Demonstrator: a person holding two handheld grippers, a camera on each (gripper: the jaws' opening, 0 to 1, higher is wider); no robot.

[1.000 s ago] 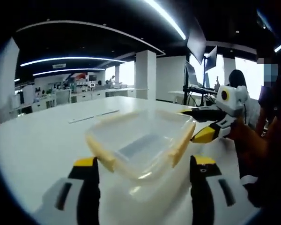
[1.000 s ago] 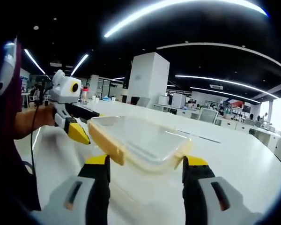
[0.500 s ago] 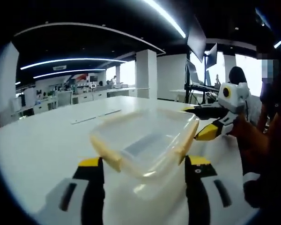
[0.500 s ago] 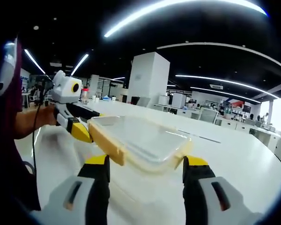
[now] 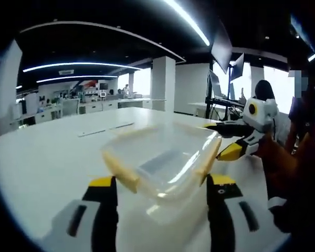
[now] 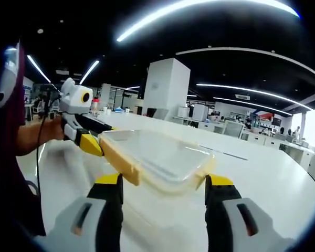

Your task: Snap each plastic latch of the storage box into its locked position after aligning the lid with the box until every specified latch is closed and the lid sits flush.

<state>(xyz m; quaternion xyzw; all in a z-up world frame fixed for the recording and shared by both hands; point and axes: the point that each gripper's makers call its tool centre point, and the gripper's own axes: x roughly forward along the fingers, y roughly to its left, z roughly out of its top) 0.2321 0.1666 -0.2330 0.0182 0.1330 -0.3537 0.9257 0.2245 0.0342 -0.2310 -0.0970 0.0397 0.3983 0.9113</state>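
Storage box [image 5: 163, 163] on white counter [image 5: 47, 157], lid [image 6: 157, 155] on; left gripper [image 5: 163, 210] and right gripper [image 6: 165, 202] jaws wide, flanking yellow latches [image 5: 121, 170].

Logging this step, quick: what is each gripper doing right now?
Left gripper: open, jaws either side of the clear plastic storage box with yellow latches.
Right gripper: open, jaws flanking the same box, not clamped.
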